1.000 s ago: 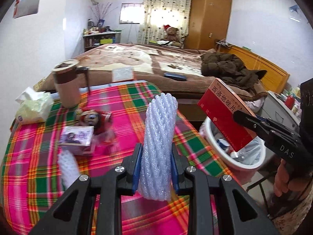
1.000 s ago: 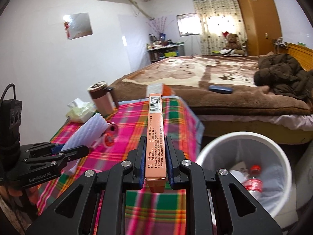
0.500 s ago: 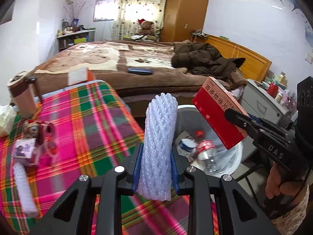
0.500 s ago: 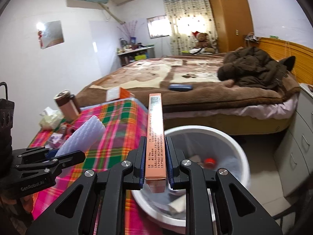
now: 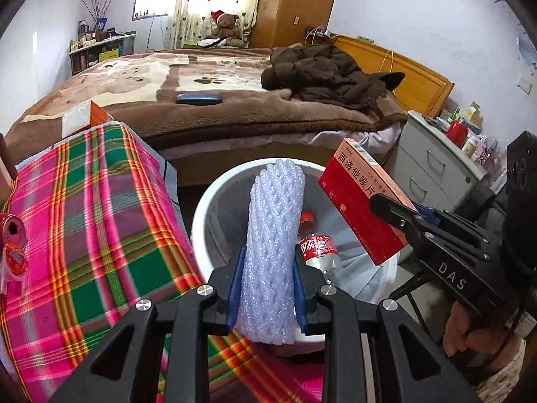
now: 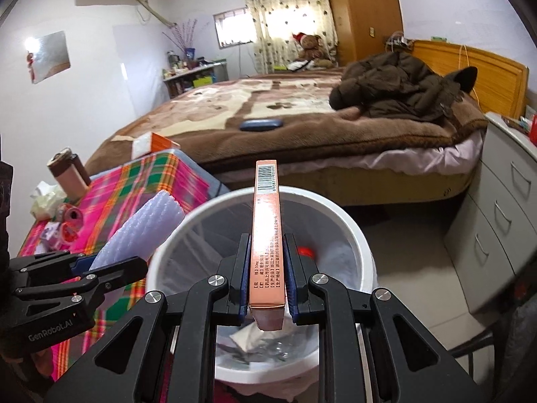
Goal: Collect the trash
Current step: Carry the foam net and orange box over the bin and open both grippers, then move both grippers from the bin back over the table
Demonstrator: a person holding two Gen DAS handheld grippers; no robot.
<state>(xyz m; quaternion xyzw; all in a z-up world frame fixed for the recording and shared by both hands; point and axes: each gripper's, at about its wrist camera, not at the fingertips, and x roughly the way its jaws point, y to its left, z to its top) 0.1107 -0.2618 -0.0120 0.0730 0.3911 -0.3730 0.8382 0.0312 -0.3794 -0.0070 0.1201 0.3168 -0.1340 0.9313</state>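
My left fingers [image 5: 266, 288] squeeze the soft foam net [image 5: 273, 245] near its bottom — it feels light and squashy. My right fingers [image 6: 266, 268] pinch the stiff red box [image 6: 266, 235] by its flat sides. Both hang over the white bin [image 6: 339, 208] — light things, easy to drop in

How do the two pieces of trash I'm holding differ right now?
The foam sleeve is a soft, white, netted tube; the medicine box is a rigid, flat red carton with print and a barcode. The left gripper holds the sleeve, the right gripper the box. Both are clamped upright over the white bin.
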